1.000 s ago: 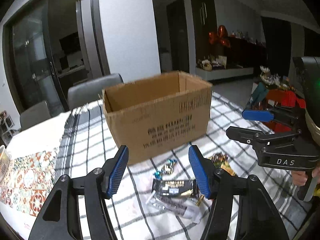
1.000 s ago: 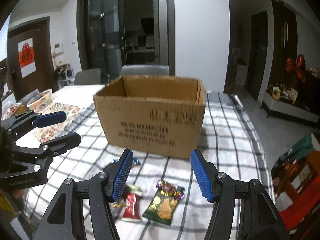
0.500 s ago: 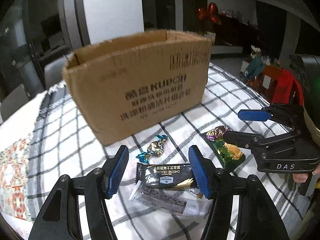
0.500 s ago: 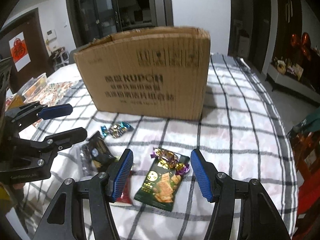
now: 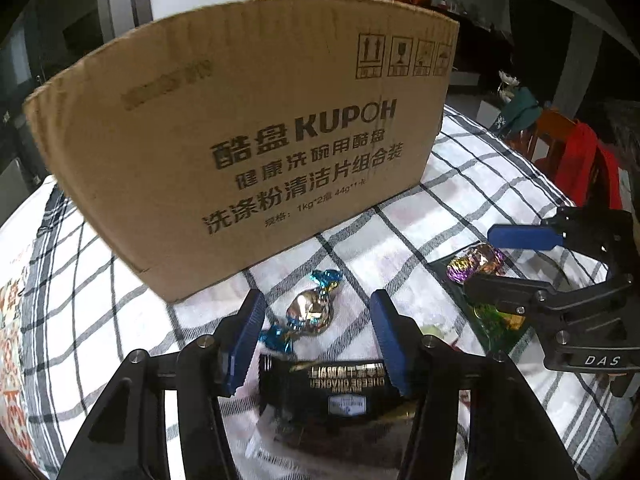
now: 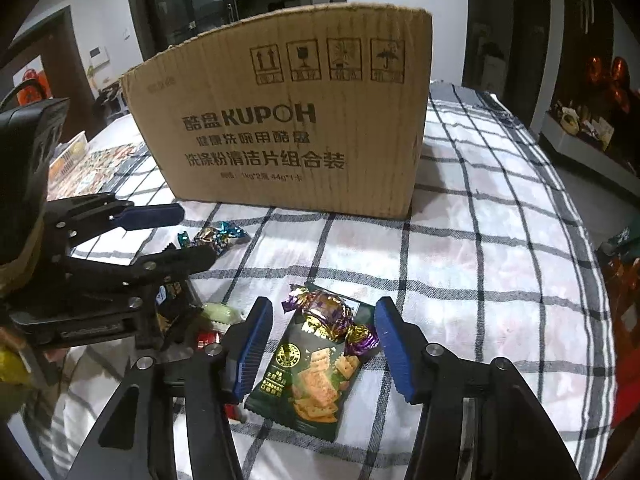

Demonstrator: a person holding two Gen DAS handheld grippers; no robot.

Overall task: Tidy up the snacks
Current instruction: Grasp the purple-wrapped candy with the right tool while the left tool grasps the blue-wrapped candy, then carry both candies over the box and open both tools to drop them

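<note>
A brown cardboard box stands on the checked tablecloth. Before it lies a foil candy with blue ends, sitting between the fingers of my left gripper. The jaws are closing and the pads stand clear of the candy. A black cheese-cracker packet lies just under that gripper. My right gripper straddles a purple foil candy resting on a green cracker packet. Its jaws are closing too, without touching.
A pale green wrapped sweet and a red packet lie between the two grippers. A patterned mat covers the table's left part. Beyond the right table edge, a red garment hangs on a chair.
Both grippers have sunk toward the table and come close over the snacks. The box now fills more of each view. Both pairs of jaws have narrowed.
</note>
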